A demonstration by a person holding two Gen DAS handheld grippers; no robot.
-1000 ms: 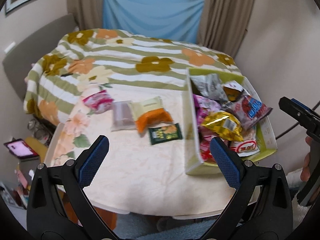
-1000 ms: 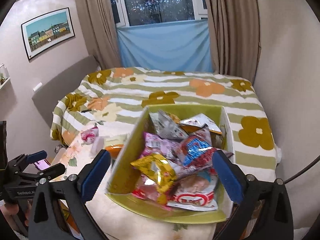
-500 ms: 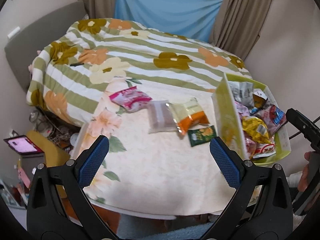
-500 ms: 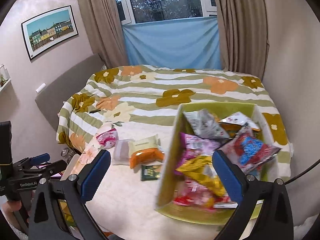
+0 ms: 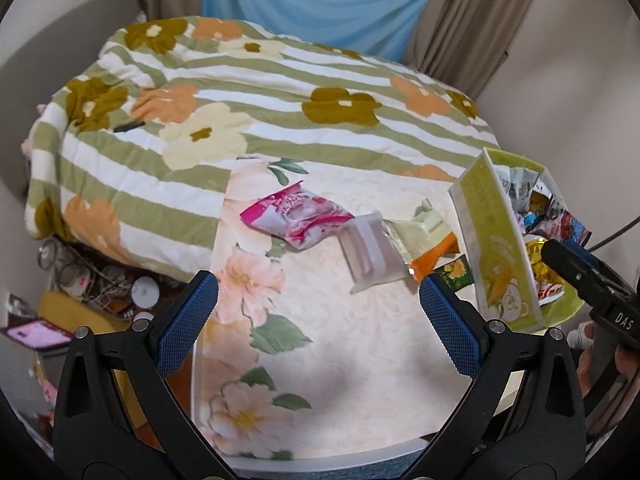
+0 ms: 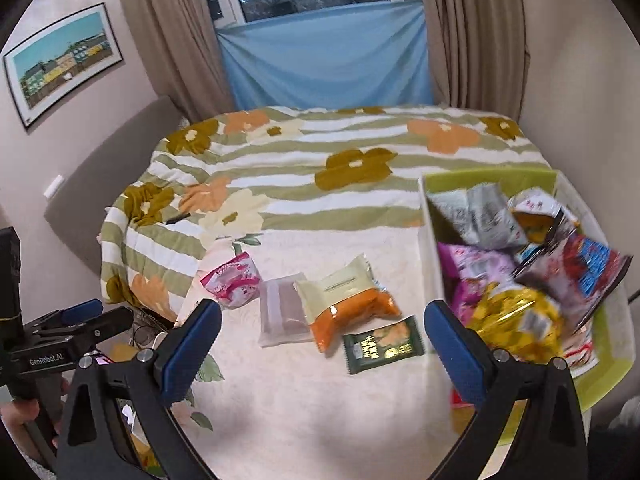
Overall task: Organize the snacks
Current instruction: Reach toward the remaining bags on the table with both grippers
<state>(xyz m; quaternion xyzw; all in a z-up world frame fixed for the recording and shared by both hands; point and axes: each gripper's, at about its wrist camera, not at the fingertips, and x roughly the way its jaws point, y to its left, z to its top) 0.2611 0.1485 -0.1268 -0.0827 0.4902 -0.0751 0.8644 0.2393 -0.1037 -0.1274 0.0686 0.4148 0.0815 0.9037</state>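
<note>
Several snack packs lie in a row on the floral tablecloth [image 6: 320, 408]: a pink pack [image 6: 234, 282] [image 5: 298, 216], a clear pack [image 6: 282, 316] [image 5: 370, 254], an orange and cream pack [image 6: 346, 304] [image 5: 424, 236] and a small dark green pack [image 6: 382, 344] [image 5: 454, 270]. A green box [image 6: 600, 364] [image 5: 496, 248] at the right holds several more packs. My left gripper [image 5: 318, 320] is open and empty, above the table short of the row. My right gripper [image 6: 322, 344] is open and empty, over the table in front of the green pack.
A bed with a striped flower blanket [image 6: 320, 168] lies behind the table. Clutter sits on the floor left of the table [image 5: 100, 292]. Curtains and a blue cloth [image 6: 324, 56] cover the window. The table's near edge [image 5: 328, 458] is close below the left gripper.
Both grippers have swung left, away from the green box and toward the loose packs on the cloth. The box has slid to the right side of both views. Nothing was grasped.
</note>
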